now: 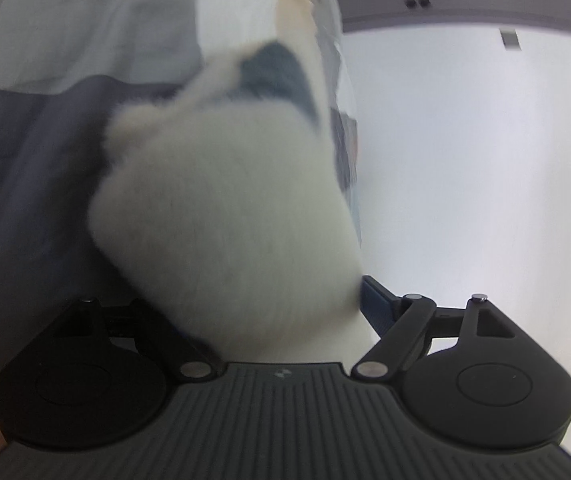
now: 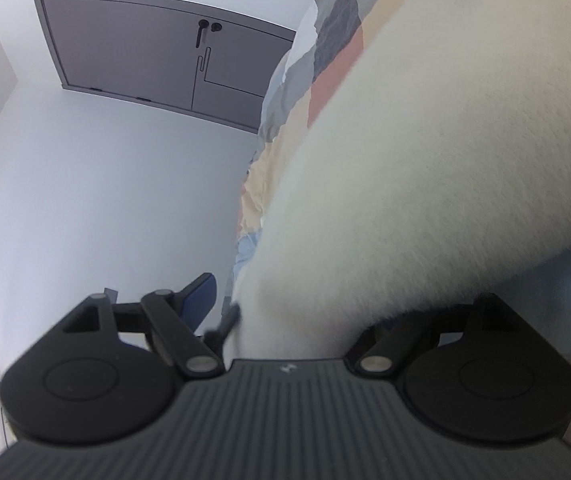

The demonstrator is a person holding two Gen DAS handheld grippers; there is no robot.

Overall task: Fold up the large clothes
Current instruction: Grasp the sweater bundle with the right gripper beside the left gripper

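A white fluffy garment [image 1: 225,208] fills the middle of the left wrist view and bulges out from between my left gripper's [image 1: 285,320] fingers, which it hides almost fully; only a blue pad [image 1: 377,304] shows on the right. The left gripper is shut on it. In the right wrist view the same white fleece [image 2: 425,160] rises from my right gripper [image 2: 289,328] up to the right. The right gripper is shut on it; a blue pad [image 2: 201,296] shows at the left. Both cameras are tilted sideways.
A patchwork bedspread [image 2: 325,64] in grey, peach and white lies behind the garment. A grey door [image 2: 145,60] with a black handle sits in a white wall [image 2: 85,200]. Dark grey cloth [image 1: 25,184] and pale grey fabric [image 1: 85,20] fill the left wrist view's left side.
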